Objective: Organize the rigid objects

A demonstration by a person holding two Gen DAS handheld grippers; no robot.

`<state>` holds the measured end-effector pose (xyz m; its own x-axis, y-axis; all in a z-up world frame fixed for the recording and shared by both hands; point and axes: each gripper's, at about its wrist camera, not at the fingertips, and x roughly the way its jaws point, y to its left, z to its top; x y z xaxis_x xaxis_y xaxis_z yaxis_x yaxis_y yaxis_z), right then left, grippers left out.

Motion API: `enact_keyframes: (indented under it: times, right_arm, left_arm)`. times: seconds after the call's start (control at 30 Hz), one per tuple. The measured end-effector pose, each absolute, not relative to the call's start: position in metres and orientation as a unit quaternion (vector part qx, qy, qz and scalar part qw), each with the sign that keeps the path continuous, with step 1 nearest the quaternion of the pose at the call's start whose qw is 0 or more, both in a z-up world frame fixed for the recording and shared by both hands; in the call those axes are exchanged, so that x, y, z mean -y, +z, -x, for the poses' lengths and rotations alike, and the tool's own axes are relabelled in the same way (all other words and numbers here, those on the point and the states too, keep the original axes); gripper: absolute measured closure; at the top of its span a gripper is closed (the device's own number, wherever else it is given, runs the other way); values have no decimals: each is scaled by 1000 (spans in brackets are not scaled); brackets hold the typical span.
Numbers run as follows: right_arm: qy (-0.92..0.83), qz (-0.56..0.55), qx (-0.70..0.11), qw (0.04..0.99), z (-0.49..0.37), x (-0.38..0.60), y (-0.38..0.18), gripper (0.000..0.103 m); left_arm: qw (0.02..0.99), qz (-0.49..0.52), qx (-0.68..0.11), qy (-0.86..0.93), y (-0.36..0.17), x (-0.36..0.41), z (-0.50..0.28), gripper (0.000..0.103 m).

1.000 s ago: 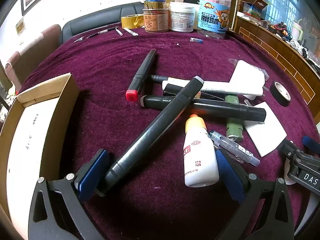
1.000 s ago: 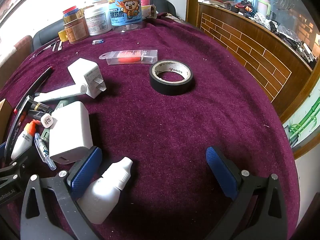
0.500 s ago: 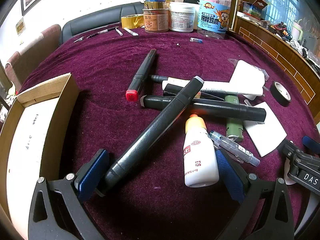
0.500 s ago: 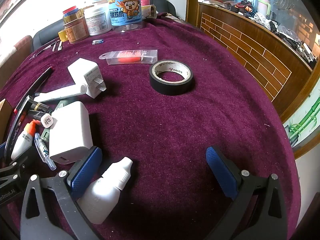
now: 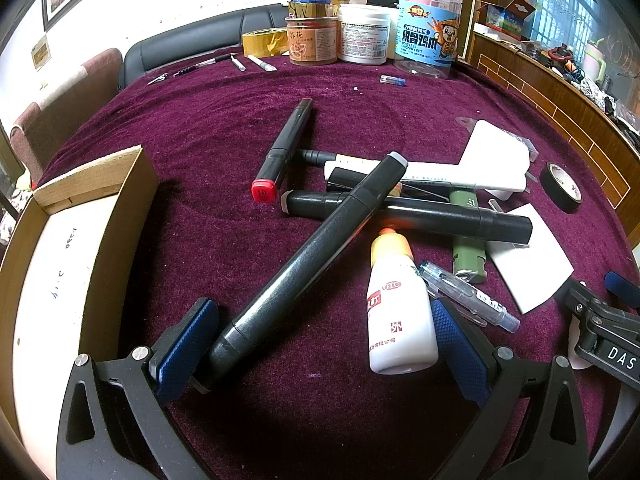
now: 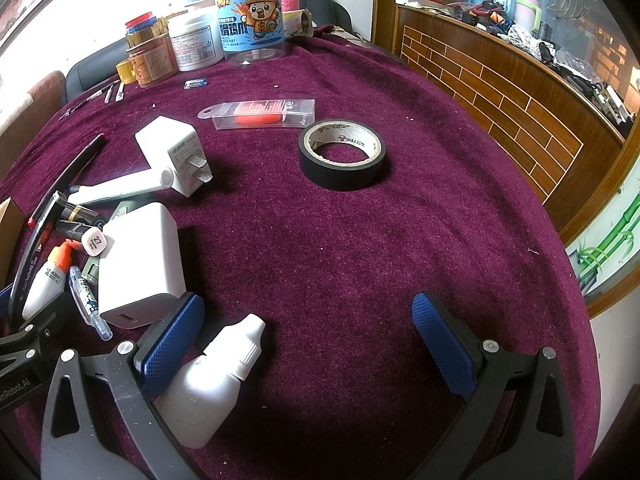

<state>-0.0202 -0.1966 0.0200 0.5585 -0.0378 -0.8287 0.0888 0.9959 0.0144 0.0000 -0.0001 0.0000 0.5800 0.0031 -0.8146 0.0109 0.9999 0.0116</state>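
Nothing has moved: both hand-held grippers stay open, the left (image 5: 320, 340) around a marker (image 5: 304, 264), the right (image 6: 308, 340) beside a bottle (image 6: 208, 384).

A white dropper bottle (image 6: 208, 384) is seen against the left finger of the wide-open right hand-held gripper (image 6: 308, 344); black tape (image 6: 342, 154) lies mid-table (image 6: 400, 240).

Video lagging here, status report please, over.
Both grippers open: left gripper straddles black marker, right gripper beside white dropper bottle. Glue bottle crowds left gripper's right finger.
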Motion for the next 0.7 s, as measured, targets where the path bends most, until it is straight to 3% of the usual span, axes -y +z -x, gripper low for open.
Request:
enact_keyframes:
  times: [0.7]
  right_arm:
    - [-35, -26, -468, 882, 20, 197, 19, 0]
  left_arm:
    - [889, -8, -458, -2, 0, 0, 0, 1]
